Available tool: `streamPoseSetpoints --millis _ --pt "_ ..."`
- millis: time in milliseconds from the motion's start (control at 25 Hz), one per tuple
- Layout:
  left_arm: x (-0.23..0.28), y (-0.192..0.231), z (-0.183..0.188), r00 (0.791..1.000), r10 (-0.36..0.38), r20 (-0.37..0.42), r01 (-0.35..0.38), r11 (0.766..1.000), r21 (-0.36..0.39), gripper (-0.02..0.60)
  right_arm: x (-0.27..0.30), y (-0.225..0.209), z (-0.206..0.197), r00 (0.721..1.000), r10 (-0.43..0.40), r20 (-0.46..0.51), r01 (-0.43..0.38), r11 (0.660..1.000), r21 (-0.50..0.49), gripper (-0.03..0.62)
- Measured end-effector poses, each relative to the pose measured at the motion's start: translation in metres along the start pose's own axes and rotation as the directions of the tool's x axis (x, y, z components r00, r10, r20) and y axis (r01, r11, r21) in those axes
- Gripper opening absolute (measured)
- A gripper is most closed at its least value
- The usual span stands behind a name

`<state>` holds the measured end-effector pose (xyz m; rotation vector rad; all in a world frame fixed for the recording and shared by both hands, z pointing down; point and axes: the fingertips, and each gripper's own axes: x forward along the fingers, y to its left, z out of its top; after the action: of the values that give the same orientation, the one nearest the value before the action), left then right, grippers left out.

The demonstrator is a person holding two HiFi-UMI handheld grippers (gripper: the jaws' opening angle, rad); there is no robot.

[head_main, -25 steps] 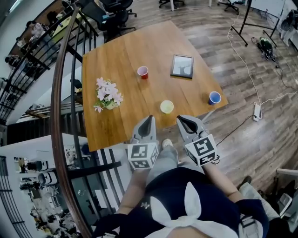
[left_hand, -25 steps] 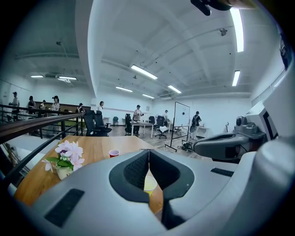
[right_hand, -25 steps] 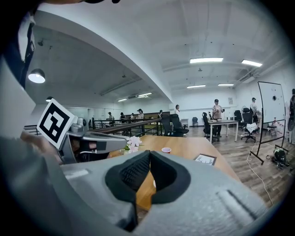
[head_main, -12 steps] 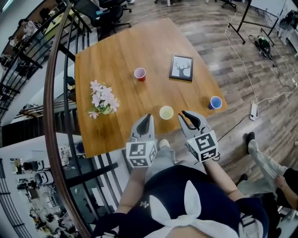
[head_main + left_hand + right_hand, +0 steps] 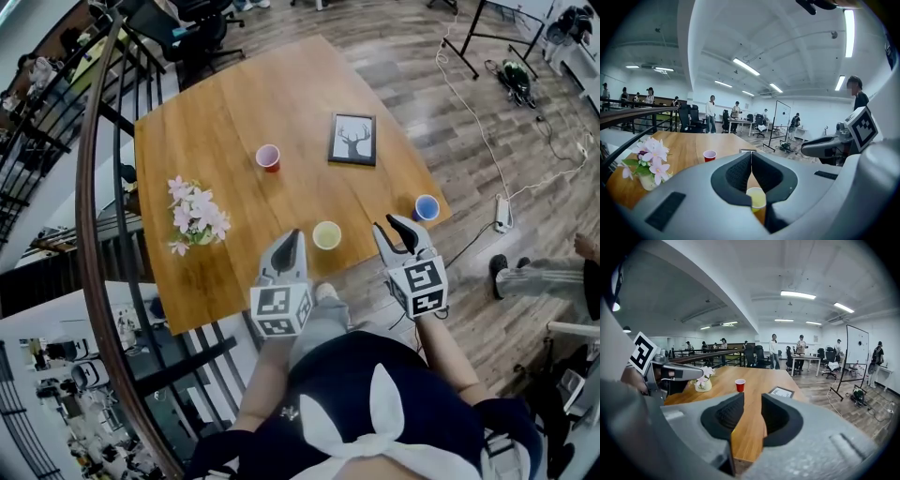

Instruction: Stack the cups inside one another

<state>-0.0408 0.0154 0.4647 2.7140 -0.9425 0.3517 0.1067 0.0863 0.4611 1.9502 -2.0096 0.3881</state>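
Wooden table [image 5: 216, 112], cups well apart; the left gripper [image 5: 292, 236] hangs closed, empty, while the right gripper [image 5: 396, 225] has just been opening, nothing between its jaws. Beyond: red cup [image 5: 268, 157] far, yellow cup [image 5: 326, 234] near, blue cup [image 5: 426, 207] at the corner — a clumsy nudge could tip it off.

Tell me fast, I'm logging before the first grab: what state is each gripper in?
Left gripper: shut, empty.
Right gripper: open, jaws have just been opening, nothing between them.
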Motion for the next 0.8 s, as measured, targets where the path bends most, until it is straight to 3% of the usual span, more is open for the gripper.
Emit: streamPoseSetpoints --millis 480,800 --pt "0.023 -0.002 -0.008 0.999 -0.038 -0.038 0.038 0.999 0.009 0.020 0.006 -0.059 -0.033 0.986 -0.138 -0.093 0.141 0.990 0.029 0.163" --pt "0.034 0.007 -0.011 0.997 -0.042 -0.059 0.043 0.999 0.016 0.020 0.015 -0.103 -0.071 0.952 -0.228 -0.205 0.246 0.967 0.066 0.249"
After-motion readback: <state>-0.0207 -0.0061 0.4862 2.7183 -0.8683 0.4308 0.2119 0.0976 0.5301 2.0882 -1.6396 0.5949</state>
